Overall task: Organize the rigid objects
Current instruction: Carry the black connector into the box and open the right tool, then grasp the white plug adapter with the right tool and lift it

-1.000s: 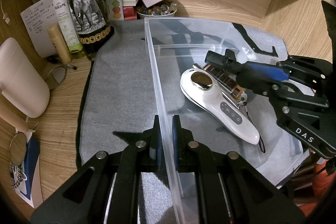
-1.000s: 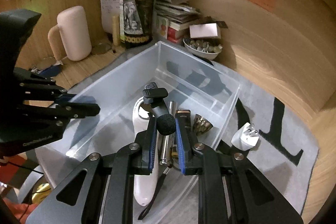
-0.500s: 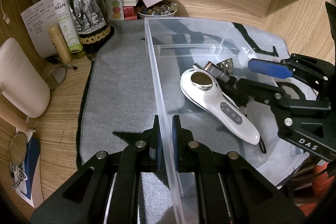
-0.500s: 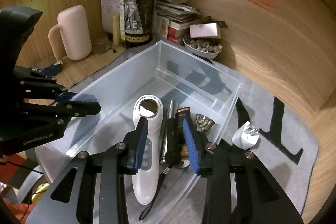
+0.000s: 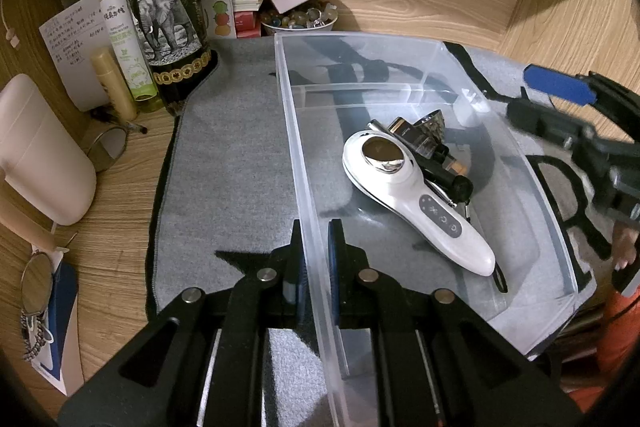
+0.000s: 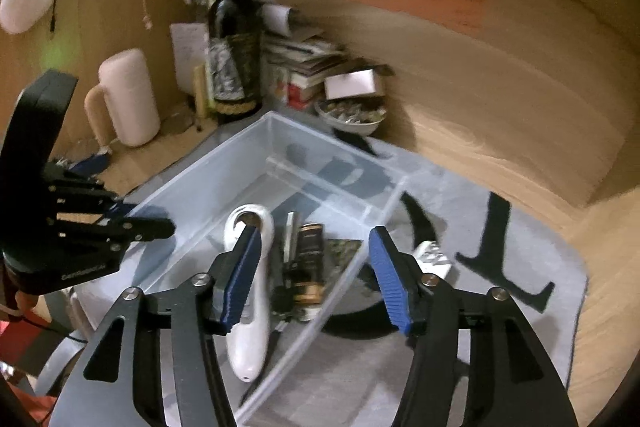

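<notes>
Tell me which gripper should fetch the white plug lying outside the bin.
Right. The right gripper is open and empty near the white plug; the left gripper is clamped on the clear bin wall.

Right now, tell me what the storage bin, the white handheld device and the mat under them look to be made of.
Storage bin: clear, slightly frosted plastic, probably rigid; the mat shows through its walls.
White handheld device: glossy white moulded plastic with a mirror-bright round head, likely polished metal or chrome plating, and a dark button panel.
Mat: grey felt-like fabric, matte and fuzzy, with a stitched edge.
</notes>
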A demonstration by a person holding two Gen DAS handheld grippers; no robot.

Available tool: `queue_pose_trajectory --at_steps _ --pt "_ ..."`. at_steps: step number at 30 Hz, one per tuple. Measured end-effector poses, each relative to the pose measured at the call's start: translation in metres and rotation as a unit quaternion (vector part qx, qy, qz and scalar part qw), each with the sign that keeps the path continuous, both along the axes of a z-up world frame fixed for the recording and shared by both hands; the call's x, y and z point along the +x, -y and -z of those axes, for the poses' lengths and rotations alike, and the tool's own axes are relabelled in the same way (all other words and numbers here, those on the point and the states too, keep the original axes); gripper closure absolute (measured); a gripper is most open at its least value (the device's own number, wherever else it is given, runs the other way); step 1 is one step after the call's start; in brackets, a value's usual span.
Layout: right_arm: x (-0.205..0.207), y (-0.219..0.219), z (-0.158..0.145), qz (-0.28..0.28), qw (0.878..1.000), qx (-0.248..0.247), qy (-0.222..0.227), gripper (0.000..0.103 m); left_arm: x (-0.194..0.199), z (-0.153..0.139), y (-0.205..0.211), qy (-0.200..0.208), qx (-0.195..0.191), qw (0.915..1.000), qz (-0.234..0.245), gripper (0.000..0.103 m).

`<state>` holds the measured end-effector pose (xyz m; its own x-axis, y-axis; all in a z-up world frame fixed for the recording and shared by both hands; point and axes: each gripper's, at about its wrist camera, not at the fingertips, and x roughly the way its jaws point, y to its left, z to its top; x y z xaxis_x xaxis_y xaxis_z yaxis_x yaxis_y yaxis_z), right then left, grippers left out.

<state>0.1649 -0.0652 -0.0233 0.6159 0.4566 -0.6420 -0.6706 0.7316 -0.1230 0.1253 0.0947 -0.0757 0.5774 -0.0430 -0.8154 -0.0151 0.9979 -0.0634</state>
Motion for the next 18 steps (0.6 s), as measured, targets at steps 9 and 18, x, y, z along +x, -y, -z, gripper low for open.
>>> queue_pose_trajectory --at_steps 9,18 --pt "0.024 0.036 -0.01 0.056 0.998 0.017 0.006 0.05 0.0 0.0 -0.001 0.0 -0.001 1.0 -0.001 0.095" --pt "0.061 0.07 0.0 0.112 0.993 0.028 -0.024 0.05 -0.001 0.001 -0.001 0.002 0.001 1.0 -0.001 0.095"
